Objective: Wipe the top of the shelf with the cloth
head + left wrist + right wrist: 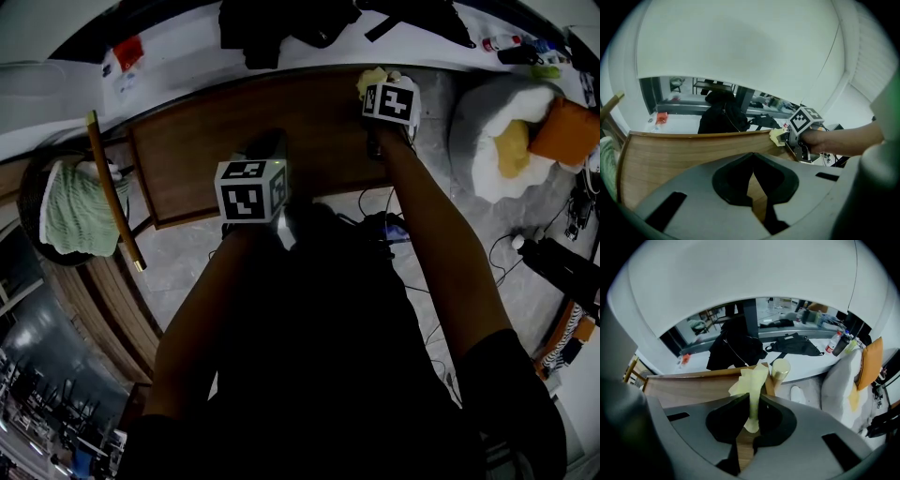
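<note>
Right hand-held gripper point(751, 420) clamps a crumpled pale-yellow cloth point(751, 380) over the smooth wooden shelf point(693, 385); left hand-held gripper point(753, 199) closed, empty.

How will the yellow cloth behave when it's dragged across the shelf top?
Probably floppy: the cloth crumples where the right gripper pinches it. Likely light, so it should drag easily over the smooth wooden shelf top, though it may bunch.

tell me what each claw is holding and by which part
The right claw is shut on the yellow cloth, pinching a bunched strip of it; the rest fans out beyond the tips. The left claw holds nothing.
</note>
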`<state>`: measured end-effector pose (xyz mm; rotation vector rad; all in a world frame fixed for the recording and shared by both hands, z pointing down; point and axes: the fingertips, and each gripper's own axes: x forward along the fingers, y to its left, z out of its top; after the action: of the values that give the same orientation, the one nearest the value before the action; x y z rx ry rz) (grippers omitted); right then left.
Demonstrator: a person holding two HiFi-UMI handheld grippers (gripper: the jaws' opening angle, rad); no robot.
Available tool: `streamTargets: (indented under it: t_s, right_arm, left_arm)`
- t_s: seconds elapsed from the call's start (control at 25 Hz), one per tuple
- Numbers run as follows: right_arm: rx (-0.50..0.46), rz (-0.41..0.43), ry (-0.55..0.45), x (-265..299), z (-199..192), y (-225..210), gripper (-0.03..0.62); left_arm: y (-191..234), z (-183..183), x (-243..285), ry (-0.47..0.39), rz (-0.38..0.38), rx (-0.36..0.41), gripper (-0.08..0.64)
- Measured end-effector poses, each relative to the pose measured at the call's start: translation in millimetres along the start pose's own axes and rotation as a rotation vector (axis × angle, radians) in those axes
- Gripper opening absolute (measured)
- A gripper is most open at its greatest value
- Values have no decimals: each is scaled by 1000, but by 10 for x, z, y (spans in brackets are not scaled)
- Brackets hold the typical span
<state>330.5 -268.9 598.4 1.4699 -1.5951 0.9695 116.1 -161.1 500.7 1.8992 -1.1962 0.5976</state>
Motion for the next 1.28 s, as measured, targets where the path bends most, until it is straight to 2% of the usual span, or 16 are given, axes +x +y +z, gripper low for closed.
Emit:
streamTargets:
  t_s: [0.28,0.44,0.6,0.88,1.12,1.28]
  right_arm:
    - [48,-93,-5,-60,-12,-47,41]
    - [89,-84,-87,-224,60,148,40]
    - [98,25,-127,-406,29,757,41]
    - [-3,270,-153,-674,-88,2378,41]
    - [-95,432,-133,-760,-322,3628,41]
    - [-134,541,-85,-673,-599,4350,41]
  left_arm:
    - [289,-88,-260,-16,23,-39,11]
    - [642,-141,-464,-39,45,-83,11]
    - [1006,-186,-692,-61,59,-126,11]
    - [1597,-251,-1133,-81,75,-161,11]
    - [2054,-343,-1537,-89,110,-222,11]
    - [2317,-328,-1773,-109,129,-224,11]
